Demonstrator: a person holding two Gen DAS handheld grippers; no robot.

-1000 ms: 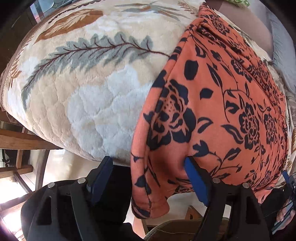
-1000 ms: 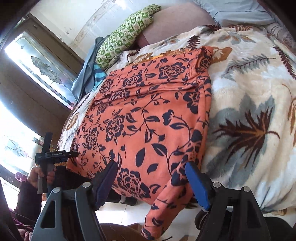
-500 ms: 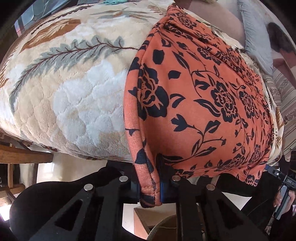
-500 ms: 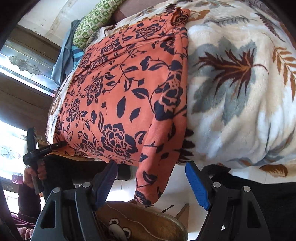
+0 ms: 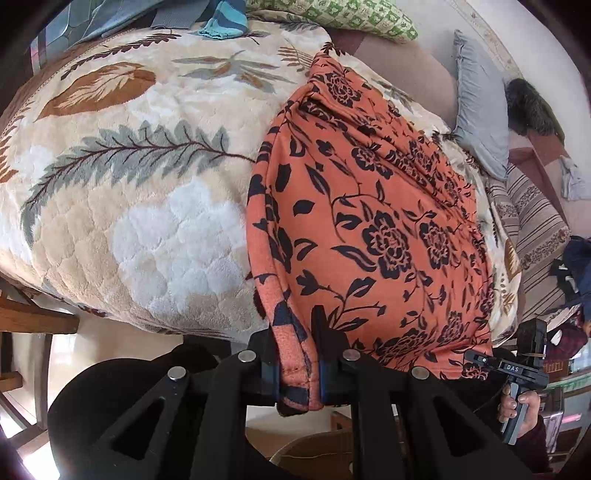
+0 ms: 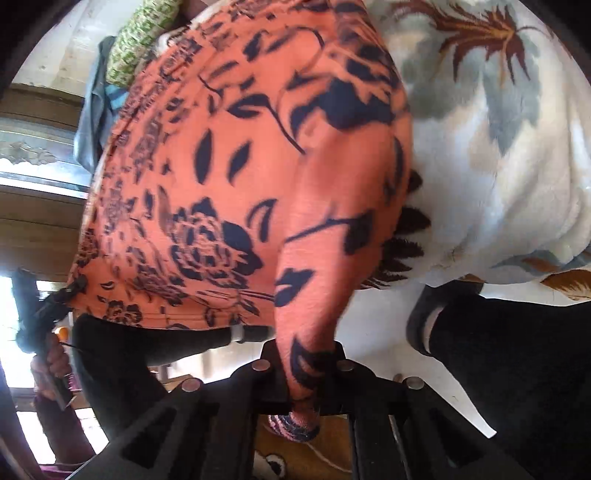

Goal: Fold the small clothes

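From the left wrist view, the left tongs (image 5: 297, 363) are clenched on the near left corner of an orange garment with a black floral print (image 5: 373, 229), its hemmed edge bunched between them. The garment lies spread on a bed covered by a cream leaf-patterned fleece blanket (image 5: 140, 206), its near edge hanging over the bed's side. A green patterned pillow (image 5: 347, 16) and a grey pillow (image 5: 480, 122) sit at the far end.

From the right wrist view, somewhat blurred, the right tongs (image 6: 301, 373) grip the garment's (image 6: 236, 155) other near corner, pulled into a narrow fold below the blanket's (image 6: 509, 155) edge.
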